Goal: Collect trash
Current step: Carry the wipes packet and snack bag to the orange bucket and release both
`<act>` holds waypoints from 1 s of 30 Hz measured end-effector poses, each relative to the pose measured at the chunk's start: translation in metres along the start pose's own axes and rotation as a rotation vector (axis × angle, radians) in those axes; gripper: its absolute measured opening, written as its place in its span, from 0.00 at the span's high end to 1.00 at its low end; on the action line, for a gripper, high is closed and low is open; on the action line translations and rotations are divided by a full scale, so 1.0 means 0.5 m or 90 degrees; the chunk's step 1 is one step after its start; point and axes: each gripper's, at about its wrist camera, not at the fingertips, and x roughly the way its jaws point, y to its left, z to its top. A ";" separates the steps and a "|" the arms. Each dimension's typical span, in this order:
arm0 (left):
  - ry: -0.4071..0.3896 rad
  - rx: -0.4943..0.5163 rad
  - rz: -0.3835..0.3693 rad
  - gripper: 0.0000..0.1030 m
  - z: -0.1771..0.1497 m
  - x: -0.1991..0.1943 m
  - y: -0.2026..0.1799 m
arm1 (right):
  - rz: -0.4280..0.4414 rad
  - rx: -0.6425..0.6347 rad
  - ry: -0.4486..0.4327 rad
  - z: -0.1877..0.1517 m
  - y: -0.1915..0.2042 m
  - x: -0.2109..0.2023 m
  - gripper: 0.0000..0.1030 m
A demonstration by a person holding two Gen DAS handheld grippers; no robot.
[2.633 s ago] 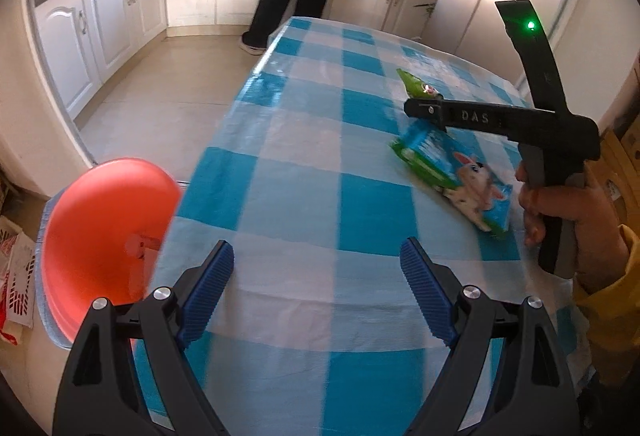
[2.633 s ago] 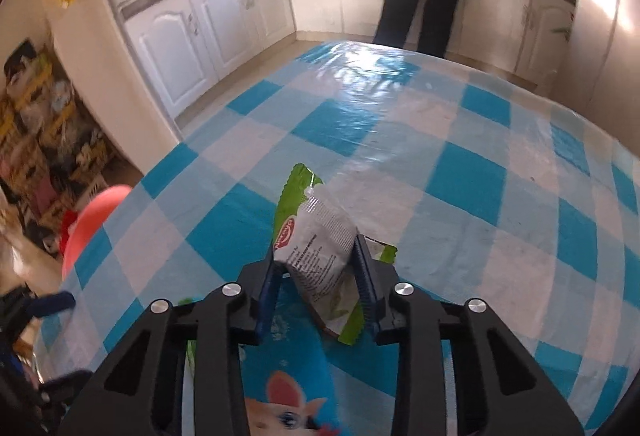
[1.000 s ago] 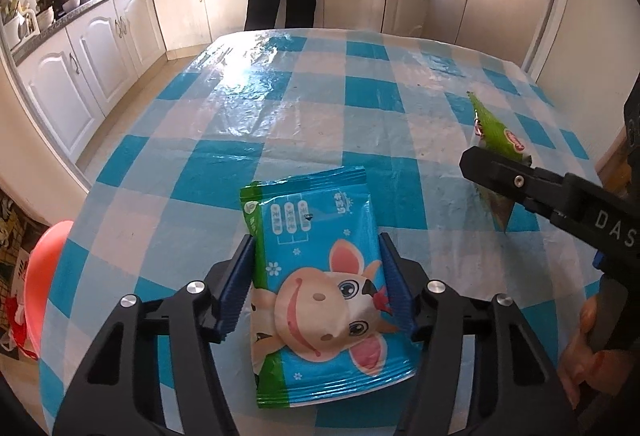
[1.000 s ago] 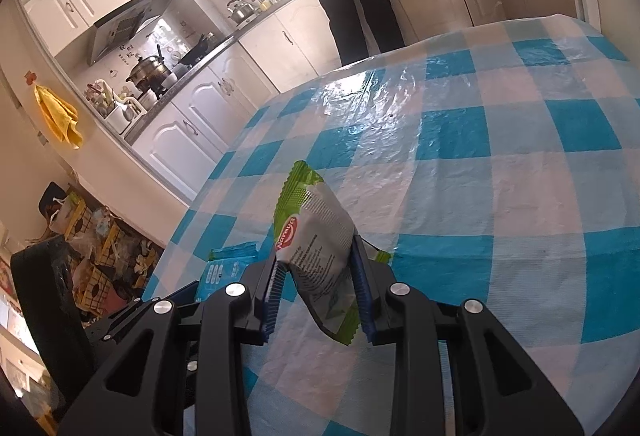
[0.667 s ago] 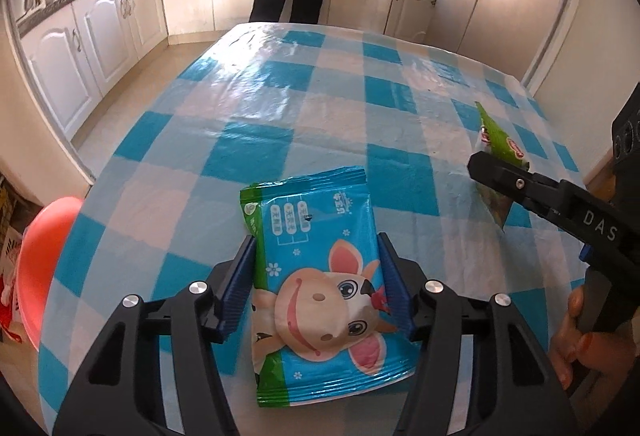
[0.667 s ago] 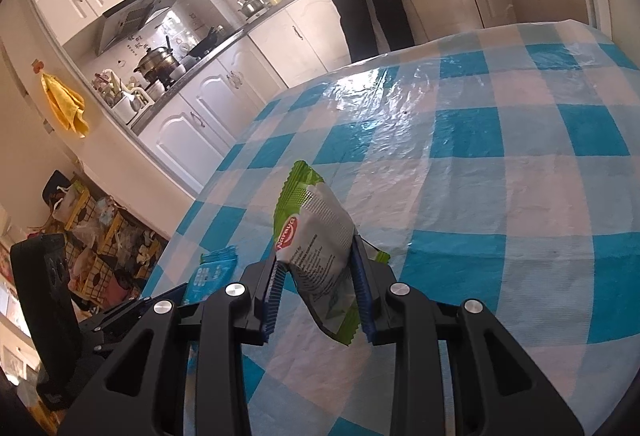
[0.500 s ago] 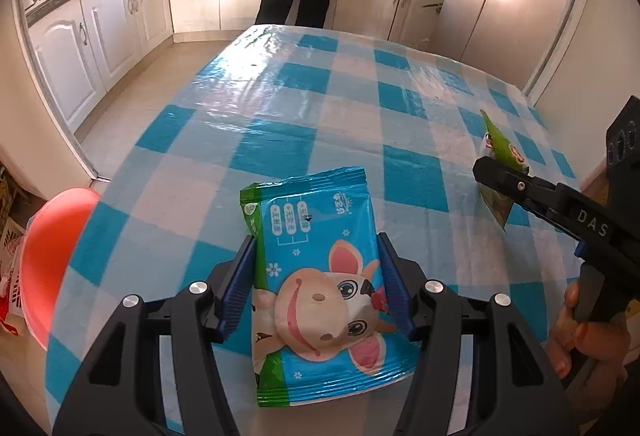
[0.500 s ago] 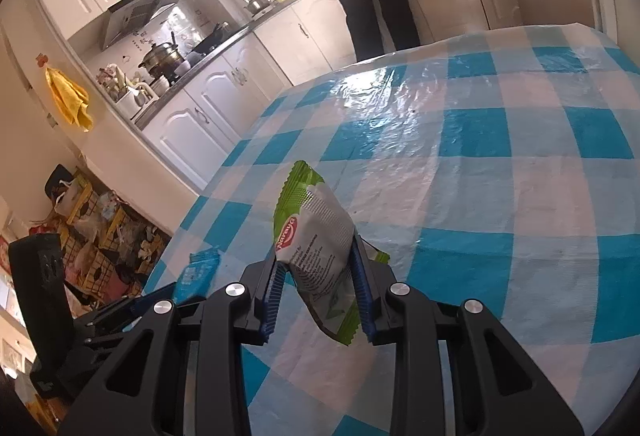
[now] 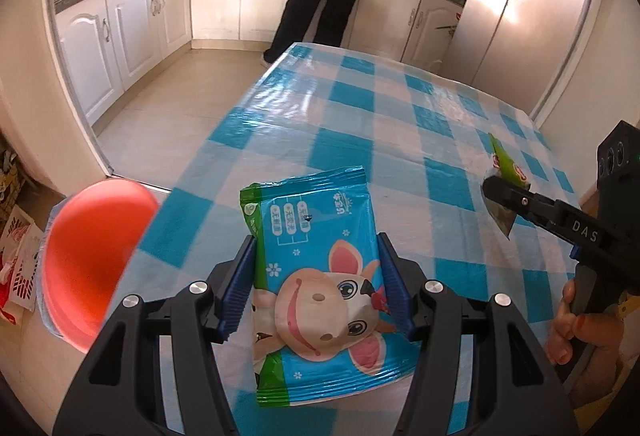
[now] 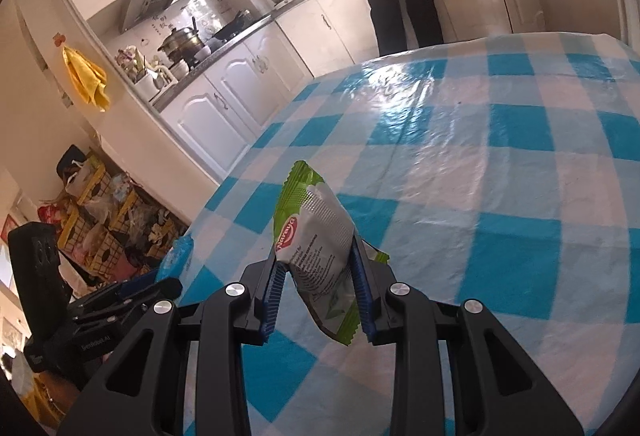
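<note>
The left claw (image 9: 316, 284) is clamped on a blue wet-wipes pack (image 9: 316, 276) with a cartoon cow, its pads pressing the pack's two long edges, lifted above the checked surface (image 9: 400, 124). The right claw (image 10: 318, 290) is closed on a green and white snack wrapper (image 10: 320, 240), also held in the air over the cloth.

The pack is soft and bulges between the pads, so a sideways swing toward the orange bin (image 9: 88, 260), which sits on the floor off the surface's left edge, could let it slide out or sag and catch the bin's rim. The wrapper is pinched only low down; its limp upper part could fold and slip free.

The pack's long axis runs straight ahead along the fingers, sealed top end pointing away. The wrapper stands nearly upright, leaning slightly left, crimped end up
</note>
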 end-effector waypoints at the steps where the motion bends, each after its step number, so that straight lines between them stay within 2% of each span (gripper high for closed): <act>1: -0.002 -0.005 0.001 0.42 -0.001 -0.004 0.008 | 0.009 0.003 0.005 -0.001 0.008 0.004 0.68; 9: -0.024 -0.042 0.027 0.42 -0.008 -0.043 0.090 | 0.046 -0.039 0.060 -0.010 0.120 0.048 0.68; 20: -0.057 -0.149 0.101 0.42 -0.021 -0.092 0.280 | 0.106 -0.160 0.160 -0.037 0.354 0.176 0.67; 26: -0.045 -0.198 0.132 0.42 -0.040 -0.081 0.365 | 0.140 -0.197 0.196 -0.035 0.438 0.251 0.66; 30: -0.020 -0.218 0.132 0.42 -0.051 -0.055 0.397 | 0.161 -0.197 0.222 -0.031 0.476 0.300 0.64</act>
